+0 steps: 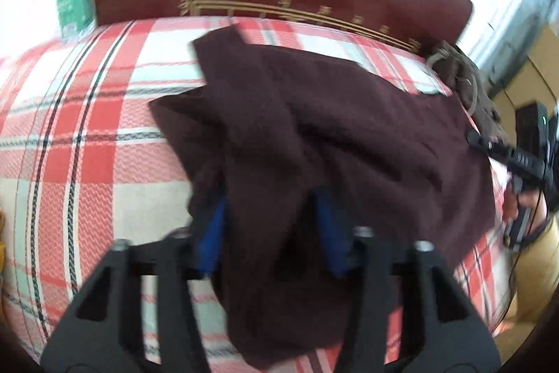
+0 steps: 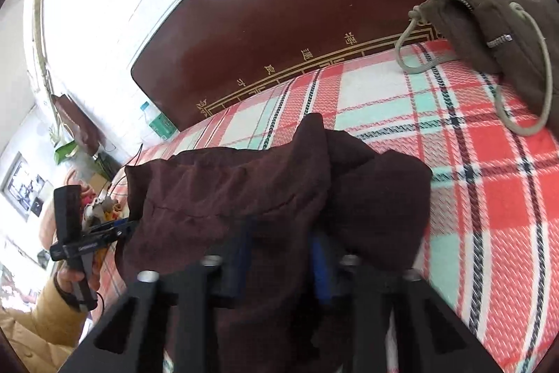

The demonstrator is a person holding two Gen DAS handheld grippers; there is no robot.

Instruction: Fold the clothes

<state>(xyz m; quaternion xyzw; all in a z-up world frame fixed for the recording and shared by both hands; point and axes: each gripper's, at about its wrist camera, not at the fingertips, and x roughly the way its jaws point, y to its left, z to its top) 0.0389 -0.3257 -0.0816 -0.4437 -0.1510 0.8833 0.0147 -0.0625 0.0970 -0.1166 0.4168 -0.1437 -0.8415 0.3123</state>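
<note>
A dark maroon garment lies crumpled on the plaid bed cover. One fold of it runs down between the blue pads of my left gripper, which is shut on the cloth. In the right wrist view the same garment bunches up over my right gripper, which is shut on another fold filling the gap between its pads. The right gripper's body shows at the garment's right edge, its tips hidden by cloth. A hand holds the left gripper's body at the garment's left edge.
A dark red headboard rises behind the bed. A brown bag with cord straps lies at the bed's far right corner. A green-labelled bottle stands beside the headboard. The person's tan sleeve is at the lower left.
</note>
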